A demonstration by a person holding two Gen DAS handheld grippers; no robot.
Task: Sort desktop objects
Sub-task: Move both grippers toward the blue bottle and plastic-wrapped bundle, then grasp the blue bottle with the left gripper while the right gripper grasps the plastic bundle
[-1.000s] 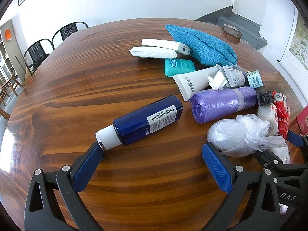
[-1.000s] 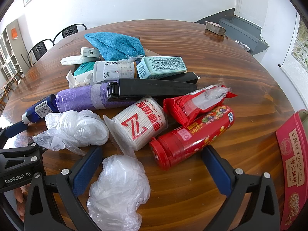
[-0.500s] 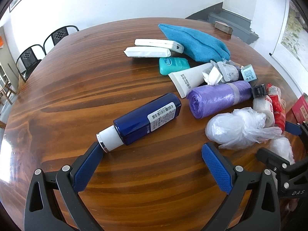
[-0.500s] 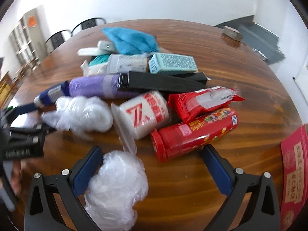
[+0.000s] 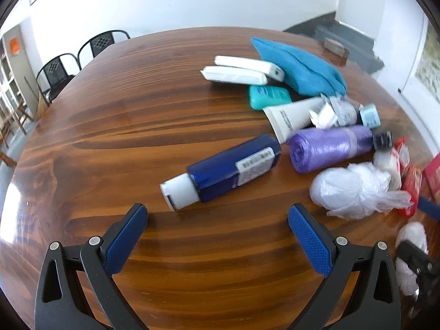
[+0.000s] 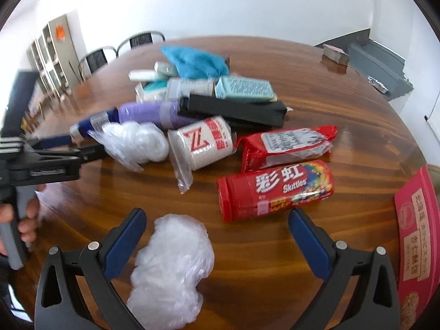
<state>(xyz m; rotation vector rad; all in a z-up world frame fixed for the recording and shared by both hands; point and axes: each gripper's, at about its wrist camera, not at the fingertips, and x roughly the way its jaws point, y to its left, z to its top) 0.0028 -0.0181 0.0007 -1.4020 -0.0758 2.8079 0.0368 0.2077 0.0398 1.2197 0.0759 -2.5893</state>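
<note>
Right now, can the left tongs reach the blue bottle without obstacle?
Probably yes. The left tongs are open, and the blue bottle lies just ahead, its white cap nearest. Only bare table lies between; the purple roll sits at its far end.

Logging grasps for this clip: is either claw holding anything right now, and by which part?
Nothing is held. The left claw and right claw are both open, above the table.
</note>
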